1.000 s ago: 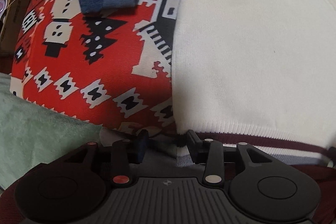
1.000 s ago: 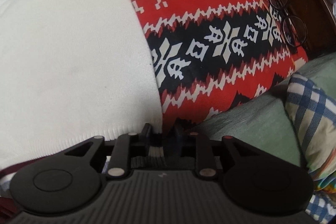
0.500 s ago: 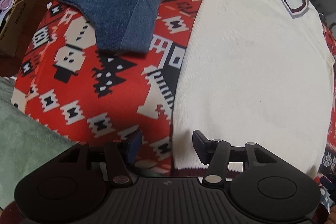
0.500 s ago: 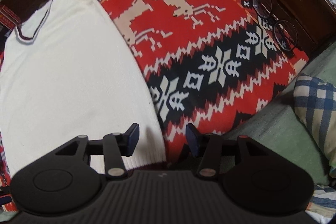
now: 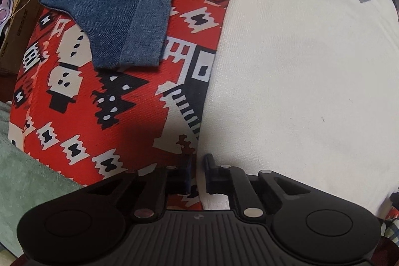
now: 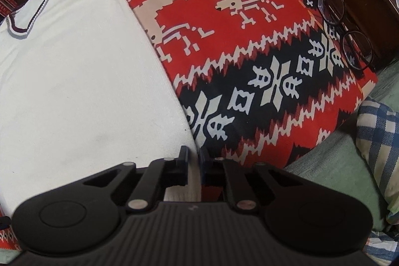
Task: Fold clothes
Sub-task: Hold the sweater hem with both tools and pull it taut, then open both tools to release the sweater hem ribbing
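White knit sweater [image 5: 299, 79] lies flat on the red patterned blanket [image 5: 124, 121], V-neck collar at the far end. Left gripper [image 5: 198, 166] sits at the sweater's near left corner, jaws drawn close, pinching the hem edge. Right gripper [image 6: 193, 161] sits at the near right corner, jaws likewise narrowed onto the sweater's [image 6: 74, 79] edge. Folded jeans [image 5: 119, 4] lie beside it to the left; eyeglasses [image 6: 346, 31] well apart, at the blanket's [image 6: 249, 46] right edge.
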The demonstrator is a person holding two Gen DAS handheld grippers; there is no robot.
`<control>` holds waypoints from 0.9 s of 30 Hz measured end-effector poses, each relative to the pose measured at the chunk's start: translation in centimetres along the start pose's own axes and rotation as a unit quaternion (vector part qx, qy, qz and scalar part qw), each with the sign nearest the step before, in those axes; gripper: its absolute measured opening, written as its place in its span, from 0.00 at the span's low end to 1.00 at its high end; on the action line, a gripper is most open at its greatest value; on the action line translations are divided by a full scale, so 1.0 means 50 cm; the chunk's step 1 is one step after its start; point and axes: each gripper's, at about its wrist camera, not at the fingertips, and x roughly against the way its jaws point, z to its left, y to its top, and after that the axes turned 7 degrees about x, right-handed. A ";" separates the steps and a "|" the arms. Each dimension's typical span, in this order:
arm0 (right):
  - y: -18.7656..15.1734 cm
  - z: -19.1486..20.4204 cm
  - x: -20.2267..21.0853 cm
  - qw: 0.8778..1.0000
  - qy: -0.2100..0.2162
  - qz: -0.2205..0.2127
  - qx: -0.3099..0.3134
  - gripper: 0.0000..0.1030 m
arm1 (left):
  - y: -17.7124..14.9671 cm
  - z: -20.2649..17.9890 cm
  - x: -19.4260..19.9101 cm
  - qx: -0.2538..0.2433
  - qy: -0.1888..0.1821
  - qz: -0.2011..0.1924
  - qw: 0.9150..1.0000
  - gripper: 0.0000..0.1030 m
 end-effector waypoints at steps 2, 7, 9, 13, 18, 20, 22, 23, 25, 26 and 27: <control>0.000 0.001 -0.004 1.000 -0.019 0.010 0.000 0.01 | -0.003 -0.002 0.003 -0.005 0.007 -0.005 1.000 0.04; -0.001 -0.005 -0.006 0.998 -0.053 0.021 -0.011 0.00 | -0.009 0.015 0.002 0.008 0.048 -0.012 0.999 0.00; -0.005 -0.010 0.005 0.999 -0.031 0.008 -0.009 0.00 | -0.005 0.033 0.007 0.026 0.006 0.002 1.000 0.02; -0.018 -0.025 0.033 0.999 0.000 -0.029 -0.021 0.02 | -0.013 0.052 0.035 0.037 -0.044 -0.015 0.998 0.05; -0.029 -0.028 0.058 0.996 0.062 -0.061 -0.005 0.09 | -0.035 0.048 0.071 0.014 -0.107 -0.037 0.993 0.14; -0.032 -0.019 0.062 0.995 0.076 -0.059 0.012 0.09 | -0.036 0.045 0.063 0.003 -0.096 -0.037 0.995 0.20; -0.035 -0.008 0.060 0.996 0.065 -0.053 0.018 0.09 | -0.032 0.053 0.044 0.003 -0.072 -0.034 0.997 0.20; -0.032 -0.007 0.056 0.997 0.059 -0.049 0.017 0.10 | -0.029 0.058 0.038 0.011 -0.062 -0.026 0.998 0.20; -0.028 -0.014 0.047 0.998 0.059 -0.035 0.009 0.10 | -0.031 0.064 0.033 0.022 -0.048 -0.002 0.999 0.20; -0.027 -0.015 0.044 0.998 0.059 -0.031 0.007 0.10 | -0.041 0.066 0.041 0.026 -0.039 0.011 0.999 0.20; -0.026 -0.016 0.041 0.998 0.059 -0.028 0.005 0.10 | -0.042 0.065 0.037 0.026 -0.030 0.016 0.999 0.20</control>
